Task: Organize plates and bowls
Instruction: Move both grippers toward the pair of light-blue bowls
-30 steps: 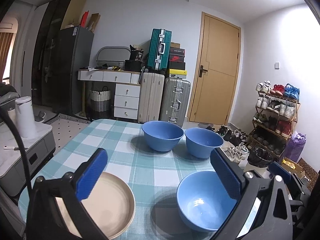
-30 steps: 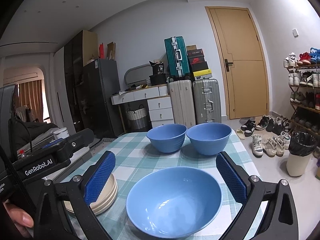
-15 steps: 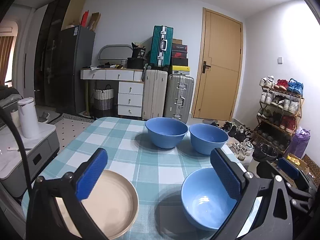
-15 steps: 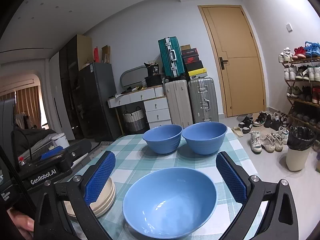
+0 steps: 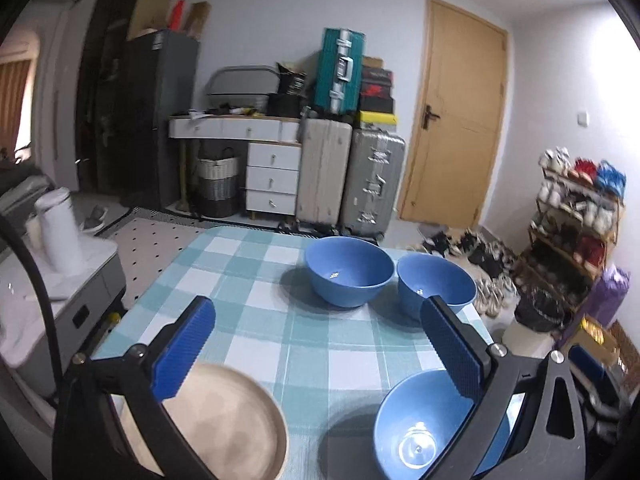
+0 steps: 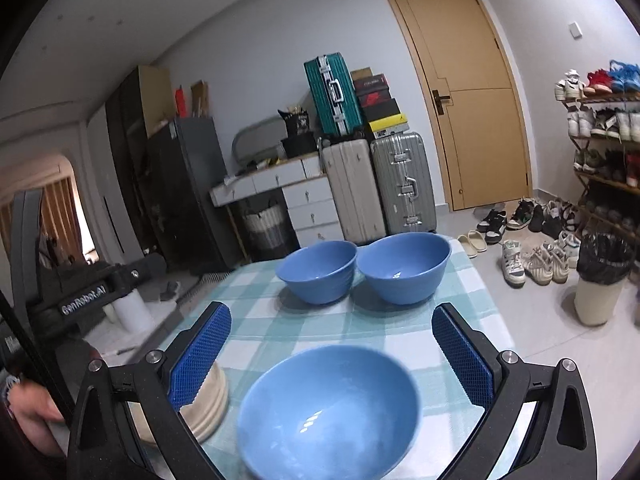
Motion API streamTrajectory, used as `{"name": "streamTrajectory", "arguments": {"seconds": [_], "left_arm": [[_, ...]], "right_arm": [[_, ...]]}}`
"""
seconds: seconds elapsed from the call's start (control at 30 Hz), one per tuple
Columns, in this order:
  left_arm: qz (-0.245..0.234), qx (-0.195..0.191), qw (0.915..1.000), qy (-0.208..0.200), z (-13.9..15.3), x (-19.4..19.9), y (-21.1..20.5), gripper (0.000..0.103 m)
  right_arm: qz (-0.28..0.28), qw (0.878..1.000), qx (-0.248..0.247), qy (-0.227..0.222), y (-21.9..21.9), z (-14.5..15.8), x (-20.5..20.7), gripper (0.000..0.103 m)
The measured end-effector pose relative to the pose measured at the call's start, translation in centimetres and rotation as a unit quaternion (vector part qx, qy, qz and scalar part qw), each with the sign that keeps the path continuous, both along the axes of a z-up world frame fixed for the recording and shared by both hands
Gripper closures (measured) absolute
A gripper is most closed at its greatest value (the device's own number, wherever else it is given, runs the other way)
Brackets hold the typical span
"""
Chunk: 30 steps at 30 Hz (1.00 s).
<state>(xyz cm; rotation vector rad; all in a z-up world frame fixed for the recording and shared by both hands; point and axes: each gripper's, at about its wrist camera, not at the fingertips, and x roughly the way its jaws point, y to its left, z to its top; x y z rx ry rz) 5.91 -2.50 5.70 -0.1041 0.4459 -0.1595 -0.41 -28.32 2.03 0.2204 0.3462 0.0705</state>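
Beside plates (image 6: 208, 404), hand (image 6: 30, 410): right wrist view only.

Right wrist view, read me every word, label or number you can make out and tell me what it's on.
"GenRobot.AI": white lettering, slightly blurred, on the black body of the left gripper.
Shoe boxes on the suitcases: marks too small to read.
Black bag on the desk: print too small to read.

Three glossy blue bowls (image 6: 330, 412) (image 6: 318, 270) (image 6: 404, 266) upright on checked tablecloth (image 5: 280, 320); stacked beige plates (image 6: 208, 404) left of nearest bowl.
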Motion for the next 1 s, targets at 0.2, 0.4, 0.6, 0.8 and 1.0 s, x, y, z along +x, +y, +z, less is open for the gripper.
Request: {"name": "streamTrajectory", "arguments": {"seconds": [0.2, 0.4, 0.6, 0.8, 1.0], "left_arm": [[-0.044, 0.028, 0.9979, 0.037, 0.8, 5.9, -3.5, 0.0], [-0.078, -0.014, 0.9865, 0.143, -0.6, 13.3, -7.2, 0.0], [-0.073, -0.031, 0.9719, 0.222, -3.3, 18.3, -11.2, 0.001], [-0.111, -0.012, 0.9493, 0.294, -5.8, 21.7, -16.1, 0.002], [-0.117, -0.021, 0.937, 0.328, -6.8, 23.2, -18.6, 0.002]], "right_arm": [[-0.012, 0.995, 0.054, 0.078, -4.7, 1.1, 6.4, 0.001], [-0.055, 0.984, 0.093, 0.14, -10.4, 1.1, 13.1, 0.009], [-0.062, 0.971, 0.112, 0.2, -14.6, -0.5, 20.0, 0.024], [-0.066, 0.947, 0.17, 0.266, -18.7, -4.5, 25.6, 0.04], [-0.053, 0.935, 0.202, 0.287, -21.1, -6.6, 29.2, 0.046]]}}
